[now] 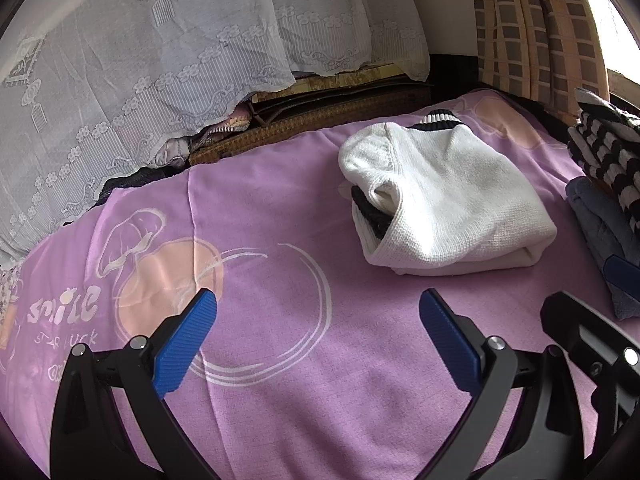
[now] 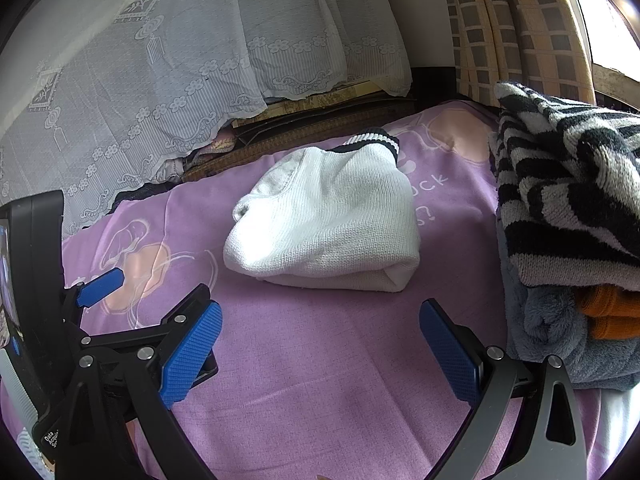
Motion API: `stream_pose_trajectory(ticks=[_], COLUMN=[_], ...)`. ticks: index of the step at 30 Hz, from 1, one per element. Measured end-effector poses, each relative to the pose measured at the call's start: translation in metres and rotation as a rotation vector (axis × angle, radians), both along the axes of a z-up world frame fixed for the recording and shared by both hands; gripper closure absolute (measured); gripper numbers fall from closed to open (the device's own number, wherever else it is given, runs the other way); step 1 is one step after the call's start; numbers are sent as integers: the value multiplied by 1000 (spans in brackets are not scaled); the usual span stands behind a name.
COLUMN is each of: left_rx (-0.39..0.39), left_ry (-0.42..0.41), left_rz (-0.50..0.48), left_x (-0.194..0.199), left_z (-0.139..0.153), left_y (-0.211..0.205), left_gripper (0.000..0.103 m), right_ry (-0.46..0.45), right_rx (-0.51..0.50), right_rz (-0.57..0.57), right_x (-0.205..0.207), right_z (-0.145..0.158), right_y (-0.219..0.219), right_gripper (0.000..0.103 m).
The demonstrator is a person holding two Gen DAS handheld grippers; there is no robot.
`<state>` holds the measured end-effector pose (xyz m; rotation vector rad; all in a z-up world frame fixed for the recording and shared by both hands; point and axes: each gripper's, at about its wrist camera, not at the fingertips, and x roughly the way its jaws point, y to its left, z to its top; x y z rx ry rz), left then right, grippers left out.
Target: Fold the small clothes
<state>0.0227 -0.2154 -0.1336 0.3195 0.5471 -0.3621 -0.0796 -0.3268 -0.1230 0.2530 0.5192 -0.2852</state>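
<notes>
A folded white knit garment (image 1: 444, 204) with a black-and-white striped hem lies on the purple bedsheet (image 1: 280, 320), ahead and to the right of my left gripper (image 1: 318, 304). It also shows in the right wrist view (image 2: 328, 224), just ahead of my right gripper (image 2: 320, 316). Both grippers are open and empty, hovering low over the sheet (image 2: 320, 360). The left gripper's body shows at the left of the right wrist view.
A stack of folded clothes (image 2: 568, 208) sits at the right: a black-and-white striped knit on top, orange and grey-blue fleece below. It also shows in the left wrist view (image 1: 608, 160). A white lace cover (image 1: 140, 80) hangs behind the bed; a checked curtain (image 2: 512, 32) is at back right.
</notes>
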Motion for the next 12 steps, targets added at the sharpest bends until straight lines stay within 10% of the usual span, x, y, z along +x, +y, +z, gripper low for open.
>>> stream_pose_trajectory(ticks=[12], left_rx=[-11], left_ry=[19], left_rz=[0], left_x=[3], left_z=[-1], left_y=[0], left_gripper=[4], right_ry=[-2], right_rx=[6], right_rz=[0], right_x=[1], right_z=[1], right_y=[-4], right_gripper=[4])
